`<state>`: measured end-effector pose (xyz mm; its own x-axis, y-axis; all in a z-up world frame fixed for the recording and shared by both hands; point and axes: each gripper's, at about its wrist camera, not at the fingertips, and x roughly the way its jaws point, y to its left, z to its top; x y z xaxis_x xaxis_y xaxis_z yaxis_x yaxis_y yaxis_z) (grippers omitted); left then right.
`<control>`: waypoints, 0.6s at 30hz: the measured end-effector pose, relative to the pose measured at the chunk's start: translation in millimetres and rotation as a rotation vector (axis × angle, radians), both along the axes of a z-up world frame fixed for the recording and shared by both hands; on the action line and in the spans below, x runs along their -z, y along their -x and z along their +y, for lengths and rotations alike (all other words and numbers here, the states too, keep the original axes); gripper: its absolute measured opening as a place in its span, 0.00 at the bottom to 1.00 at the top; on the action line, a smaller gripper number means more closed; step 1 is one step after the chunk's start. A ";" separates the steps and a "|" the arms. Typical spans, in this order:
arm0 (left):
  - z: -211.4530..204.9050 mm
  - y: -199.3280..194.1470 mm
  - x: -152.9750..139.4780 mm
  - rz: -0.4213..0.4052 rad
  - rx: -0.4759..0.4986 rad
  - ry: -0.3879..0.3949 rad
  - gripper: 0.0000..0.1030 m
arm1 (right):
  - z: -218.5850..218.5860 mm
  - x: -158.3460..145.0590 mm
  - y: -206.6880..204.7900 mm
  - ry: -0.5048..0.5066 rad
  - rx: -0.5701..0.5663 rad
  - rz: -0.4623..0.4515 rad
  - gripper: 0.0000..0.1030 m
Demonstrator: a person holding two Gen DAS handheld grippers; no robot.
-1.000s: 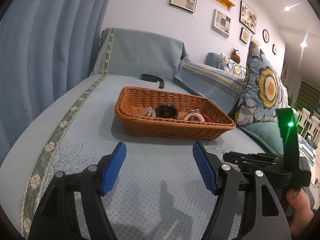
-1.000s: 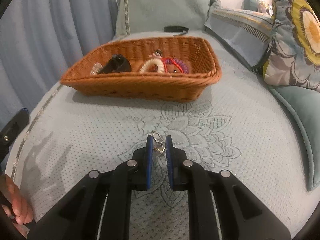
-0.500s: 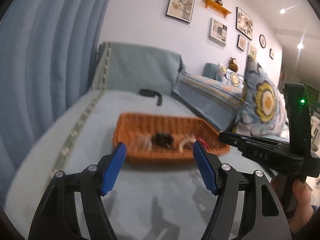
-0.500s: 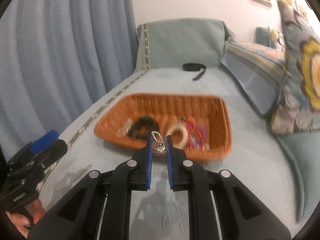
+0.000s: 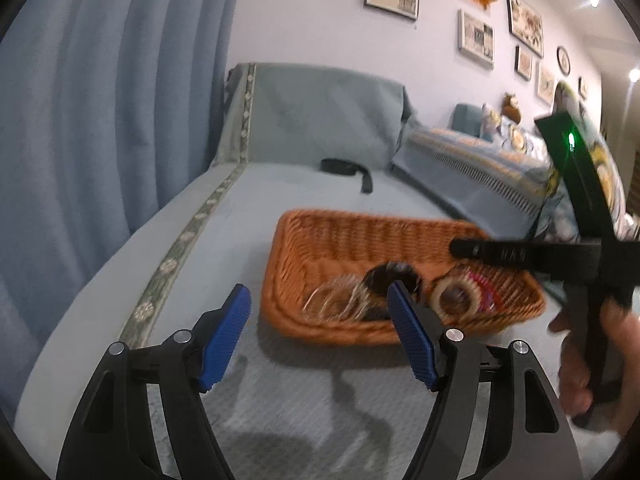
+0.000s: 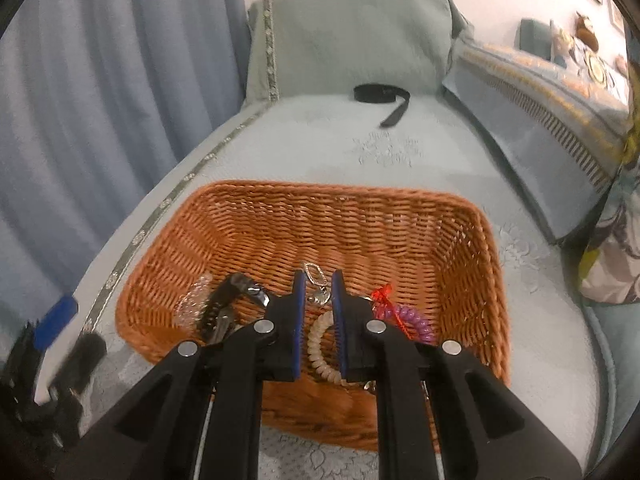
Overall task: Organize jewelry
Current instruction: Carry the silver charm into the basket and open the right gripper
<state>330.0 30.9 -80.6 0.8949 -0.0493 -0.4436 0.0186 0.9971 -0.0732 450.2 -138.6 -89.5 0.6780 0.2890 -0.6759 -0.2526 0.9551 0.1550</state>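
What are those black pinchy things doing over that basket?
A person is tidying jewelry with a hand-held claw in each hand. The right claw is pinched shut on a small silver charm, held above the orange woven wicker basket on the pale blue sofa cover. A cream spiral band, a purple spiral band and a black watch already lie inside. The left claw is open and empty beside the basket.

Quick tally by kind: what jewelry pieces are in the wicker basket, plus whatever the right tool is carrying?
Clear bracelet: 1
Black watch: 1
Cream coil bracelet: 1
Purple coil bracelet: 1
Red piece: 1
Silver pendant in right tool: 1
Total: 6
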 end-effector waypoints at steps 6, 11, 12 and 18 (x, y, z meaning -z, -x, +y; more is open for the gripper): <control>-4.1 4.9 4.7 0.002 0.010 -0.012 0.75 | -8.9 -3.6 9.6 -0.021 0.002 -0.009 0.32; -11.9 10.1 2.9 -0.010 0.009 -0.053 0.76 | -17.7 -5.3 32.5 -0.026 0.005 -0.044 0.35; -11.5 10.9 1.6 -0.013 0.004 -0.053 0.77 | -19.9 -4.5 41.6 -0.029 0.008 -0.052 0.35; -8.3 42.3 2.1 -0.021 -0.037 -0.054 0.78 | -37.8 3.1 107.9 -0.076 0.045 -0.112 0.39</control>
<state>287.6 22.6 -82.7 0.9048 0.0077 -0.4258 -0.0176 0.9997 -0.0195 342.3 -176.4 -92.6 0.7612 0.3043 -0.5727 -0.2299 0.9523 0.2005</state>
